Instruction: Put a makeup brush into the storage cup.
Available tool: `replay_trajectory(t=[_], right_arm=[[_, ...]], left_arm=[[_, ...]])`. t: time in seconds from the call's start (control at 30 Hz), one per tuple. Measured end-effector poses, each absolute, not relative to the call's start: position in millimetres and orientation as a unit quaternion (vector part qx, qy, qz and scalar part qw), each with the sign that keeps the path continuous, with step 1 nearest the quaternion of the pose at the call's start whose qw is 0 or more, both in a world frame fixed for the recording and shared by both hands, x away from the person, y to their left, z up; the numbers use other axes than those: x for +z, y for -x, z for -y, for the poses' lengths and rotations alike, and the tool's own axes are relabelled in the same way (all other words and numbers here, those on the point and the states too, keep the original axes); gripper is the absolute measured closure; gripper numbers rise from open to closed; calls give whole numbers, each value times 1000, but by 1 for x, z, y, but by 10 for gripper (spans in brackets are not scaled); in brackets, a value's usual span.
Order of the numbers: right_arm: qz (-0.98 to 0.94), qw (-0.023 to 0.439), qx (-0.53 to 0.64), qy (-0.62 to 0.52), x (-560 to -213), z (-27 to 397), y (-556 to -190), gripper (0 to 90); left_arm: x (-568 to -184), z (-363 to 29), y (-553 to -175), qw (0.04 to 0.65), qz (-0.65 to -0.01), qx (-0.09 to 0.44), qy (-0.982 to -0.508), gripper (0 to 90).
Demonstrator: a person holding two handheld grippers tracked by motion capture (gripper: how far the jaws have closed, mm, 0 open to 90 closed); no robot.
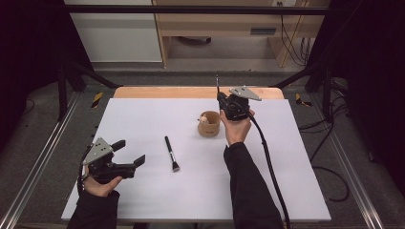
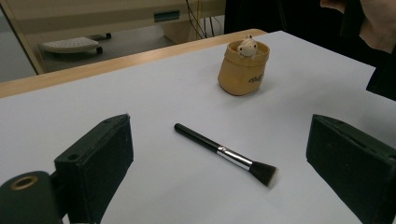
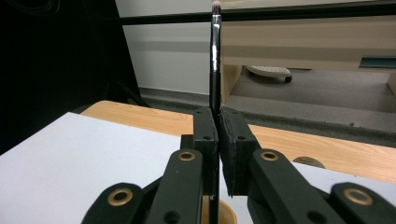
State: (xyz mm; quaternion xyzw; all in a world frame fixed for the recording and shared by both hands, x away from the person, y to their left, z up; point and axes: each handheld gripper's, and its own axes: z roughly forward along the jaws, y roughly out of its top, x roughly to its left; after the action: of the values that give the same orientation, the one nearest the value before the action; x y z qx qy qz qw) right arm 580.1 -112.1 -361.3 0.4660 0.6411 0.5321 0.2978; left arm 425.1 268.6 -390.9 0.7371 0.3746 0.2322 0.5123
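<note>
The right gripper (image 3: 218, 140) was clenched on a thin brush (image 3: 215, 51), held upright just above the tan pot (image 1: 209, 125). The left gripper (image 1: 130, 151) rested released near the flat brush (image 1: 171, 153) lying on the table (image 1: 286, 191). The thin handle could slip or tilt between the pads and miss the pot's mouth, or knock the small figure (image 2: 246, 45) inside it.
</note>
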Motion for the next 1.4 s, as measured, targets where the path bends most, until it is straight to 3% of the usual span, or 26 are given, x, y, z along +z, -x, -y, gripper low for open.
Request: replay_trajectory(t=[1.4], right_arm=[[-657,286,511,-474,-393,87,-612,859]], left_arm=[[-391,-267,-425,514,-372,230,-737,68]])
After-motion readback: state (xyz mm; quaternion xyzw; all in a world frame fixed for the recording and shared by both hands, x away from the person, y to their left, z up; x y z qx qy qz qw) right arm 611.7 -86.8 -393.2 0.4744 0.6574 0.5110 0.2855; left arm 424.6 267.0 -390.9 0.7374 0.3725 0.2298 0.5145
